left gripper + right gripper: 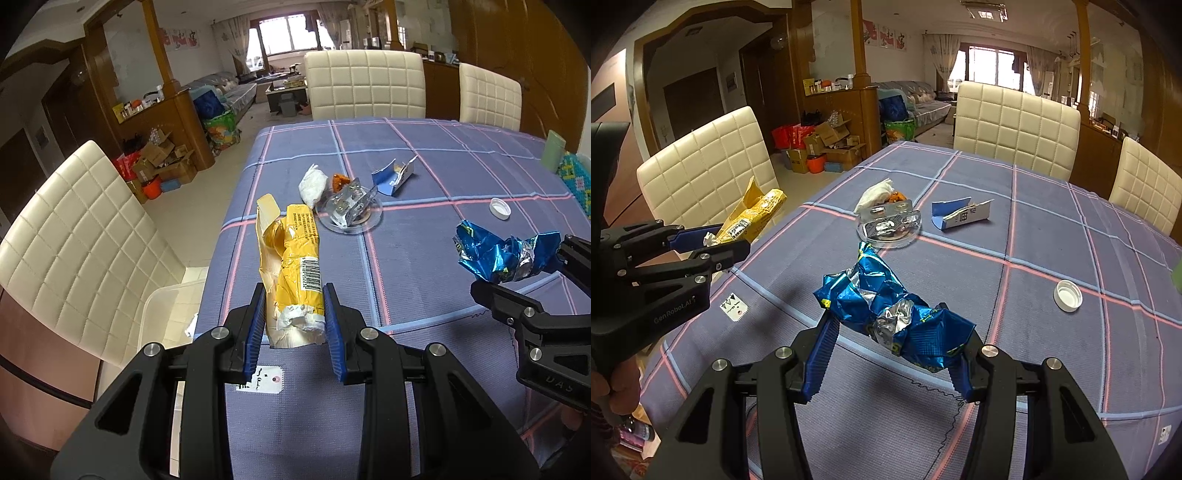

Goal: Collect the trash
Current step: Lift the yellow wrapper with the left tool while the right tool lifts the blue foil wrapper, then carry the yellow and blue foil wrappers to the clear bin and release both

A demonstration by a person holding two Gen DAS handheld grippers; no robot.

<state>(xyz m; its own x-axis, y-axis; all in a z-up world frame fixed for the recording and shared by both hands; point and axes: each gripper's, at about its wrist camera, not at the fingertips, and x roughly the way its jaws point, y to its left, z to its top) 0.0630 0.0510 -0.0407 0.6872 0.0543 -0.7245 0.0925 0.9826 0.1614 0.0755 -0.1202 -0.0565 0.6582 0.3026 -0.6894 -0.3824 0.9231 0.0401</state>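
Observation:
My left gripper (295,295) is shut on a crumpled yellow wrapper (295,258), held above the table's left edge; the same wrapper (753,214) and left gripper (718,240) show at the left of the right wrist view. A crumpled blue foil bag (886,314) sits clamped in my right gripper (890,325), lifted over the tablecloth; in the left wrist view that bag (498,254) hangs at the right. Further on, a clear dish (912,236) holds silver blister packs (886,221), with a white tissue (875,194), a torn blue-and-white box (960,216) and a white cap (1068,295) nearby.
The table wears a purple plaid cloth (424,288). Cream quilted chairs (74,251) stand at its left and far sides. A clear plastic bin (166,314) sits on the floor below the left edge. A green bottle (553,151) stands at the far right. Boxes clutter the floor beyond.

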